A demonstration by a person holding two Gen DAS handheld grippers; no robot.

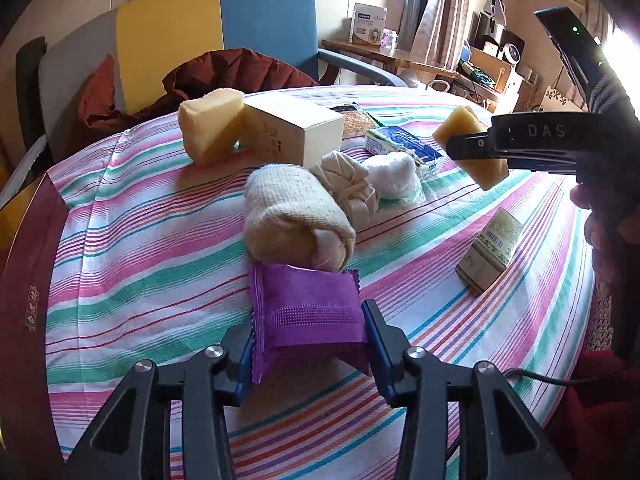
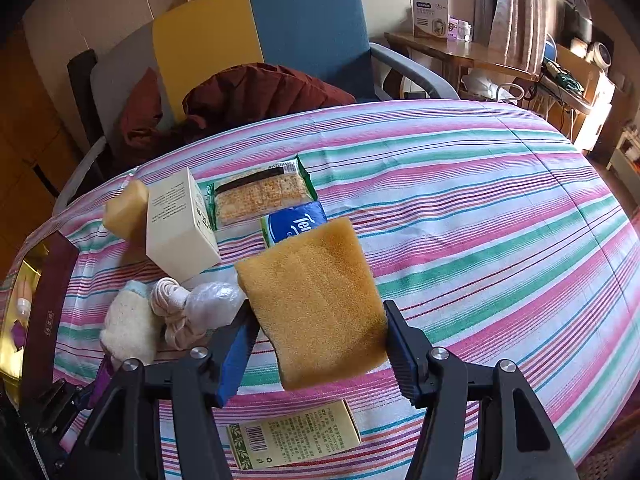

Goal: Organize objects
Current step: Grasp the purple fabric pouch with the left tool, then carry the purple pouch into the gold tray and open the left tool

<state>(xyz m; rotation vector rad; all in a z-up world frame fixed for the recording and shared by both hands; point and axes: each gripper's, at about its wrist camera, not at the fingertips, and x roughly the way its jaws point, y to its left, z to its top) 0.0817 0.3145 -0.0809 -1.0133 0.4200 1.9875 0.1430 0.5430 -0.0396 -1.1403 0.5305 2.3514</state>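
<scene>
Sponge (image 2: 316,304) clamped in right jaws, hiding tissue pack (image 2: 294,222); left jaws clamp purple packet (image 1: 310,316).

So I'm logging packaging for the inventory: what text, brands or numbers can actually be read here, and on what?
"DAS" on the right gripper, on its black body.
"Tempo", partly hidden, on the blue tissue pack.
Small print and barcode on the green-and-cream box: too small to read.
Print on the cream box and cracker packet: too small to read.

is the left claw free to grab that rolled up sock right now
Probably not: the left claw is shut on a purple packet, though the rolled sock lies just beyond it with nothing between.
</scene>
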